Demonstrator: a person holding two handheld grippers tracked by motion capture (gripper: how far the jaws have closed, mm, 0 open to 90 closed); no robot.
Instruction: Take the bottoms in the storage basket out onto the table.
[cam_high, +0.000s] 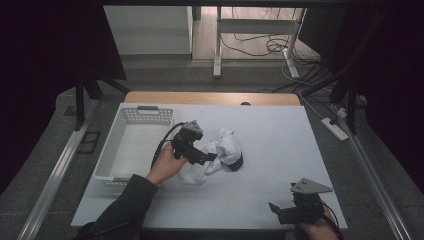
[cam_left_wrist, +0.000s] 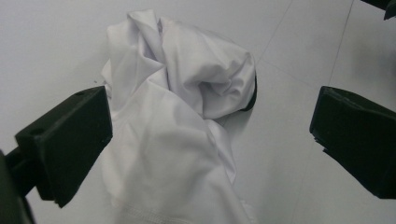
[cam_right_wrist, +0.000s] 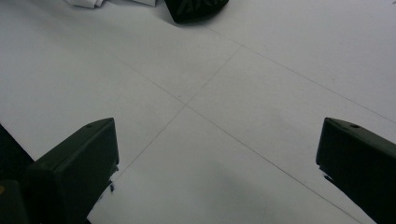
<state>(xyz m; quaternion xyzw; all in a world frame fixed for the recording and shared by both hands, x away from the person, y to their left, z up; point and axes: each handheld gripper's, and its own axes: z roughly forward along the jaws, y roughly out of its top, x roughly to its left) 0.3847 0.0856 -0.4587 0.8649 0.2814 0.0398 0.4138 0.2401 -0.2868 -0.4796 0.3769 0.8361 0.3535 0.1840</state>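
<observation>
A crumpled white garment (cam_high: 220, 152) with a black trim part (cam_high: 236, 164) lies in the middle of the white table. My left gripper (cam_high: 206, 157) hovers over its left side, jaws wide open. In the left gripper view the garment (cam_left_wrist: 177, 116) lies between and beyond the two jaws, with nothing held. My right gripper (cam_high: 280, 212) rests near the table's front right edge, open, with bare table between its jaws (cam_right_wrist: 215, 163). The black trim (cam_right_wrist: 196, 9) shows at the top of the right gripper view.
A white perforated basket (cam_high: 131, 145) stands at the table's left side, beside my left hand. A wooden edge (cam_high: 210, 97) runs along the table's far side. Cables and a power strip (cam_high: 334, 127) lie on the floor to the right.
</observation>
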